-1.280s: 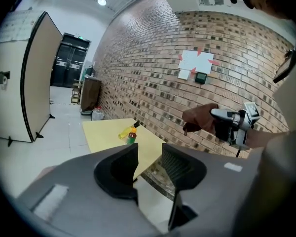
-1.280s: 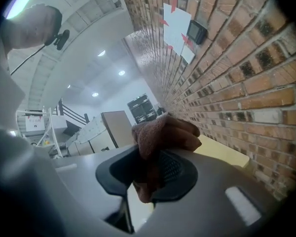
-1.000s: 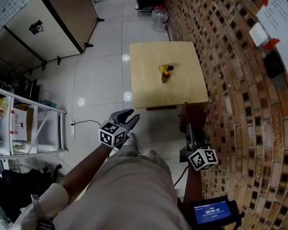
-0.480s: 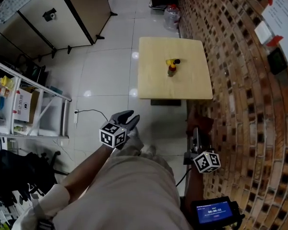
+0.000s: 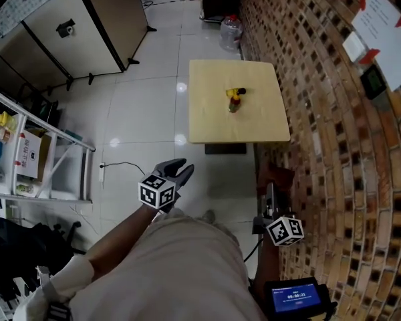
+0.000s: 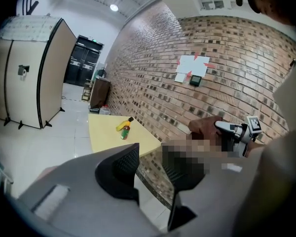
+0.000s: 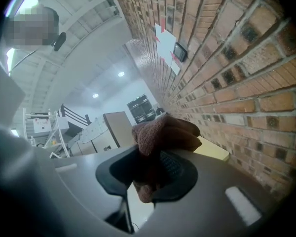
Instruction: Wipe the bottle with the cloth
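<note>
Head view: the bottle [image 5: 233,104] sits on the bench [image 5: 214,127], well ahead of the fingers.

Left gripper view: the left gripper [image 6: 150,164] fingers are apart, have just been closing, nothing between them.

Right gripper view: the right gripper [image 7: 148,174] fingers clamp the cloth [image 7: 163,135].

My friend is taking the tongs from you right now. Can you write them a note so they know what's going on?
Left tongs: open, nothing between them; they have just been closing a little.
Right tongs: shut on the cloth.
Bottle: on the table ahead, not reached yet.
Done: cloth is in the grip.
Left: go to the table, maybe steady the bottle with the left tongs, then wipe it with the cloth.
</note>
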